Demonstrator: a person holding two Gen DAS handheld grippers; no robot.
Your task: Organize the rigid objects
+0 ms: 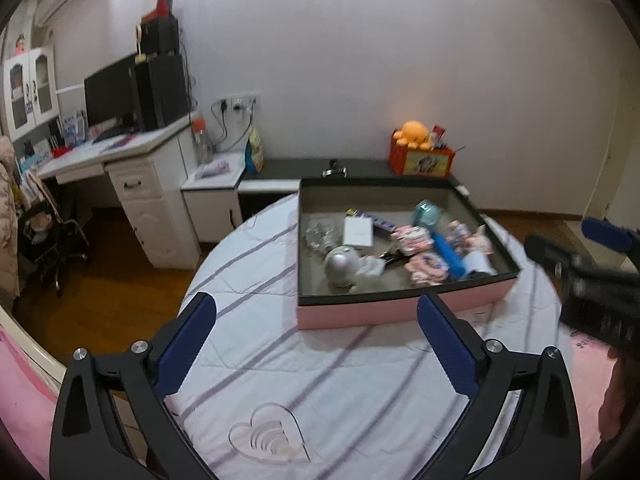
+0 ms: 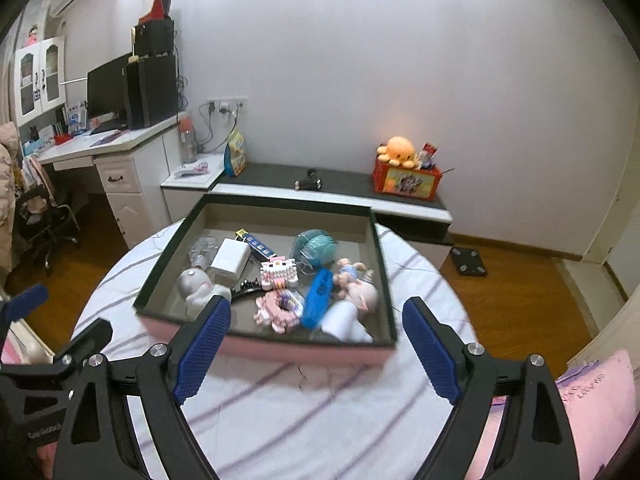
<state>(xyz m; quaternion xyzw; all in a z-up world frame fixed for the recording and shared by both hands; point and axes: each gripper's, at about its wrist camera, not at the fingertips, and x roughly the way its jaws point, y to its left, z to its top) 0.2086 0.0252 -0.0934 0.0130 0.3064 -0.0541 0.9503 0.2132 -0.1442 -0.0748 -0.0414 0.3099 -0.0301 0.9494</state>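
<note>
Nearest me, between my left gripper [image 1: 316,316] and the near edge, a clear heart-shaped piece [image 1: 269,436] lies flat on the striped cloth [image 1: 340,384] of the round worktop. My left jaws stand wide apart with nothing between them. My right gripper [image 2: 316,320] is spread wide too and holds nothing. Farther off sits the pink box [image 1: 400,312], touching neither gripper. It holds the gathered things: a white charger [image 2: 230,260], a teal tape dispenser [image 2: 314,248], a blue case [image 2: 318,298], a grey figurine [image 2: 196,288] and small pink toys, though motion blur makes the smaller ones hard to name. I judge most of the sorting done, and this is a pause between picks. The heart looks like the one piece left outside. Next I would lower my left jaws around it, and since it is thin and flat, pinch it by its edges before carrying it to the box.
</note>
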